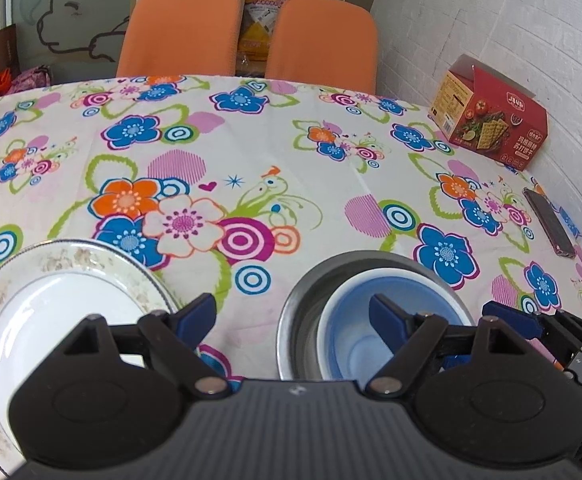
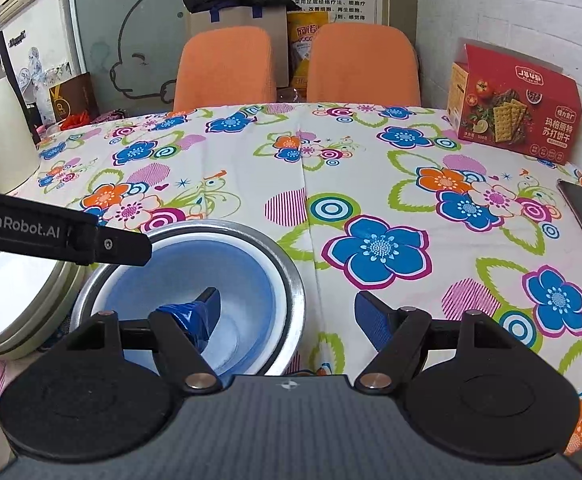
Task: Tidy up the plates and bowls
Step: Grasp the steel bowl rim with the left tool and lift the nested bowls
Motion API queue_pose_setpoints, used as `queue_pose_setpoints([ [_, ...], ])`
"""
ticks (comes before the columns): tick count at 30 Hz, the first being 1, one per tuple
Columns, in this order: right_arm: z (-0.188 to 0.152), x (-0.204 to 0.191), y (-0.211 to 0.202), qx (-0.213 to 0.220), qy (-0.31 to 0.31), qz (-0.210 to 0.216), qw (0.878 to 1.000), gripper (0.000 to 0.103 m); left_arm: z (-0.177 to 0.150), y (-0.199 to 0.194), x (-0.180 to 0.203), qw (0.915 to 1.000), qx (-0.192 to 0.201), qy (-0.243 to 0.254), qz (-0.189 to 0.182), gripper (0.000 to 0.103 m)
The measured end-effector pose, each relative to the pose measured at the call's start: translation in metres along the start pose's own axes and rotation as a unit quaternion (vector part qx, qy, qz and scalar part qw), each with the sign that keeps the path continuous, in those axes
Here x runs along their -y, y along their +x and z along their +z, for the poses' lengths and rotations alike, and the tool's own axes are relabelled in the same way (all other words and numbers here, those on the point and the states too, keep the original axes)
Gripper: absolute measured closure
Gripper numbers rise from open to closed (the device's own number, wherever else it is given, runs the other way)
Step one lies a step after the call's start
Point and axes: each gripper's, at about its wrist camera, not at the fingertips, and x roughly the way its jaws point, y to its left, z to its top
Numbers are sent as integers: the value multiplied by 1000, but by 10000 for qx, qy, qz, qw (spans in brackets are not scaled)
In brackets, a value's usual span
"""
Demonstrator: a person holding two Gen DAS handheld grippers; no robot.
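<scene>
bowls [image 2: 195, 300] sat nested, blue inside steel, at 7 o'clock of your right gripper [image 2: 287, 312], jaws apart and empty; the plate [image 1: 63, 280] lay at 9 o'clock of your left gripper [image 1: 291, 312], likewise spread; both looked rigid, slippery, breakable; take the rims.

Floral-clothed table [image 1: 291, 152], plate [image 1: 71, 304], steel bowl [image 1: 291, 320], cracker box [image 1: 491, 120], phone [image 1: 549, 220]
</scene>
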Motion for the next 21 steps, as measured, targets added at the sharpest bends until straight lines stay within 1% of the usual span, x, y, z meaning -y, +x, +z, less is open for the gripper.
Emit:
queue_pose_setpoints([
  [6,-4,0,13,-188,40,47,9998,43,-2,9,3,9999,-80,124,41,21],
  [7,-5,0,15,-230,42,40,9997,43,-3,10,3,9999,-82,135,63,19],
  [8,-5,0,17,-267,53,44,9996,43,-3,11,4,9998,-74,138,87,6],
  [9,-6,0,19,-283,81,59,9995,43,-4,11,4,9999,-13,133,107,2],
  [11,-8,1,22,-327,164,93,9993,42,-5,11,7,9997,73,198,137,1],
  [13,-9,2,24,-312,172,93,9993,42,-5,12,10,9994,79,288,148,1],
  [21,-12,-2,25,-138,191,13,9997,40,-10,29,11,9988,-137,421,210,1],
])
